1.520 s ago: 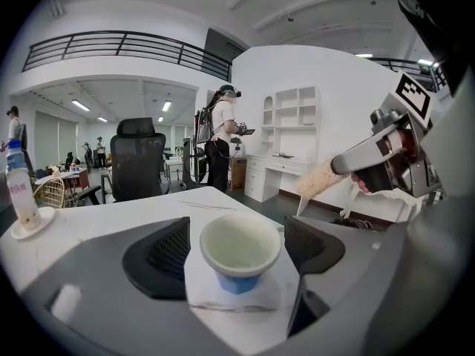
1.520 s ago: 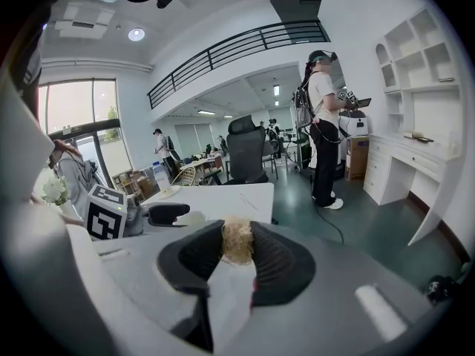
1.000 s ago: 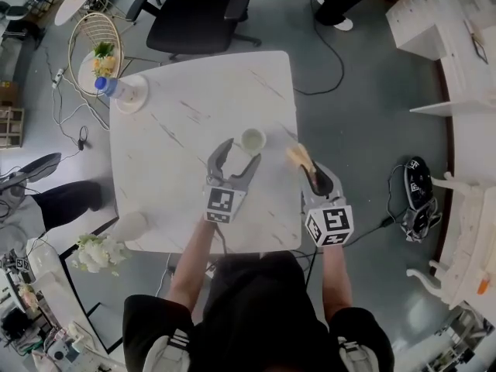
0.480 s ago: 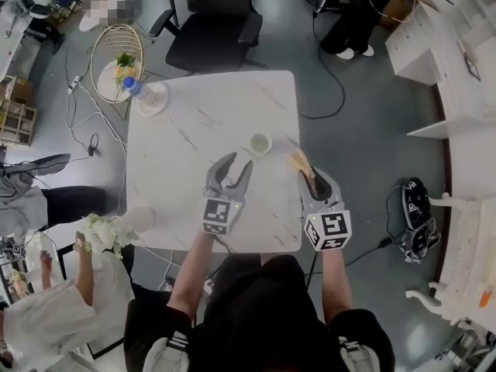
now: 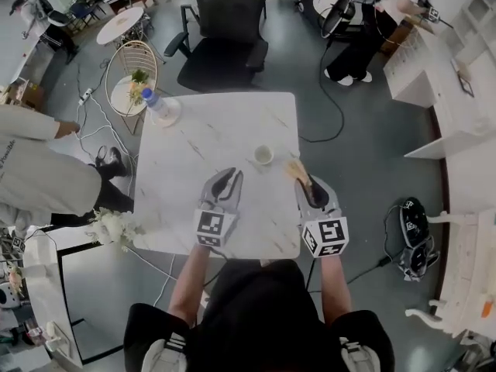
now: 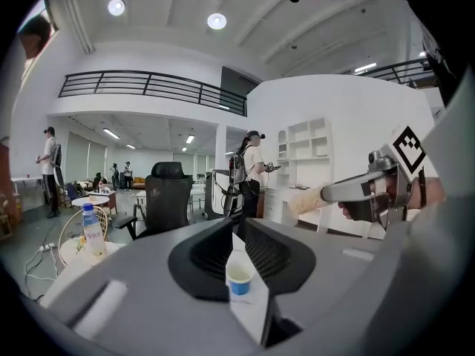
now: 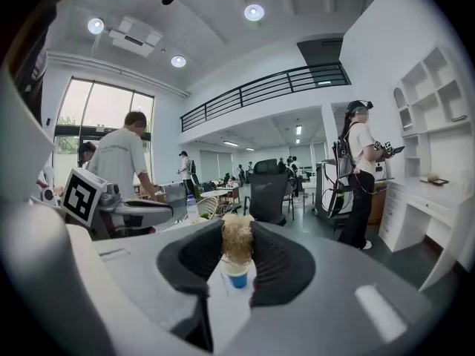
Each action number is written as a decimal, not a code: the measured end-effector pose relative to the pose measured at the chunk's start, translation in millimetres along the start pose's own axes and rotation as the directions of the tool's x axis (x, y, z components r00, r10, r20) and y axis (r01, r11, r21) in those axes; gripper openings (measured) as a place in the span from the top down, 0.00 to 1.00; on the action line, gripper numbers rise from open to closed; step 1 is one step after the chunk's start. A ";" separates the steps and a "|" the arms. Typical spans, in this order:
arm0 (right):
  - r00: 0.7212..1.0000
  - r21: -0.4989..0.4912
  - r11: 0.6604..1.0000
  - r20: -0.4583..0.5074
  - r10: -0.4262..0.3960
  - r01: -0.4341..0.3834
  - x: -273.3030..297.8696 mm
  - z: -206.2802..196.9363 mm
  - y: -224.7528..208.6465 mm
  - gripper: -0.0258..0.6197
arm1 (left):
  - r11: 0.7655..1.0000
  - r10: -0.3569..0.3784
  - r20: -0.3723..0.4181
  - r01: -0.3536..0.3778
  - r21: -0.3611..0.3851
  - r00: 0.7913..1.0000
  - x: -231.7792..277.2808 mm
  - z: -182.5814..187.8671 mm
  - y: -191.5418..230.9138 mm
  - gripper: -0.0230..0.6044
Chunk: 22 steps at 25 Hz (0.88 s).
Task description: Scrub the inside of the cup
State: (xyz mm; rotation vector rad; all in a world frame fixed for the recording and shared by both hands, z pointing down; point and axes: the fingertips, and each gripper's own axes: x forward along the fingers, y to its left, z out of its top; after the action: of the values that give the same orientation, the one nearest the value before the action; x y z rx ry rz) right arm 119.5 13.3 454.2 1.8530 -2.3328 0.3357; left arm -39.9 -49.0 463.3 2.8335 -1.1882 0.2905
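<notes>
Our left claw (image 5: 231, 174) is closing with nothing in it, over the white marble counter (image 5: 194, 130). Our right claw (image 5: 307, 180) squeezes a fluffy tan scrubber (image 5: 294, 169) near the small white cup (image 5: 263, 155).

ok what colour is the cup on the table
The cup is blue outside, whitish inside; clearest in the left gripper view.

cup (image 5: 263, 155) on table (image 5: 201, 134), brush (image 5: 295, 169) at right, bottle (image 5: 159, 105) far left

You are seeing a white worktop (image 5: 194, 134) veined in grey, a cup (image 6: 239, 281) showing blue below its white rim, a tan scrubber (image 7: 237, 245), and your grey right tool (image 7: 237, 230) showing black pads (image 7: 280, 258).
</notes>
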 end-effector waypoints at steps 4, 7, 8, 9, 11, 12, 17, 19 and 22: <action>1.000 -0.004 1.000 0.022 0.009 -0.009 -9.1 8.6 6.4 0.79 | 1.000 0.007 0.020 -0.007 0.002 1.000 -11.7 14.3 -5.7 0.90; 0.999 -0.008 1.000 0.033 0.018 -0.017 -16.1 12.8 11.8 0.79 | 1.000 0.008 0.027 -0.008 0.011 1.000 -20.9 20.9 -10.6 0.92; 0.999 -0.011 1.000 0.036 0.019 -0.019 -18.3 13.6 13.1 0.79 | 1.000 0.010 0.028 -0.011 0.013 1.000 -23.9 22.1 -12.1 0.93; 0.999 -0.014 1.000 0.038 0.020 -0.020 -20.3 14.1 14.1 0.79 | 1.000 0.012 0.029 -0.013 0.015 1.000 -26.7 23.1 -13.7 0.93; 0.999 -0.018 1.000 0.041 0.022 -0.021 -23.6 14.4 15.5 0.79 | 1.000 0.012 0.030 -0.013 0.019 0.999 -31.9 24.4 -17.2 0.94; 0.999 -0.019 1.000 0.042 0.023 -0.022 -24.8 14.6 16.2 0.79 | 1.000 0.010 0.029 -0.011 0.021 1.000 -34.2 24.7 -19.1 0.94; 0.998 -0.023 0.999 0.048 0.033 -0.032 -27.7 13.9 23.0 0.79 | 0.999 0.013 0.035 -0.014 0.031 0.999 -43.6 26.7 -23.0 0.95; 0.998 -0.025 0.999 0.050 0.038 -0.037 -29.6 11.2 25.8 0.79 | 0.999 0.019 0.043 -0.021 0.031 0.999 -46.8 27.0 -23.8 0.95; 0.998 -0.027 0.999 0.049 0.041 -0.040 -34.2 5.8 28.2 0.79 | 0.999 0.024 0.052 -0.026 0.036 0.998 -51.9 27.4 -26.8 0.95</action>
State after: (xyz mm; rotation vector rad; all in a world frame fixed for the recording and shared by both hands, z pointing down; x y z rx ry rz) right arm 100.1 50.0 437.7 1.8249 -2.3982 0.2661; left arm -52.3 2.8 427.0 2.8756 -1.2420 0.2441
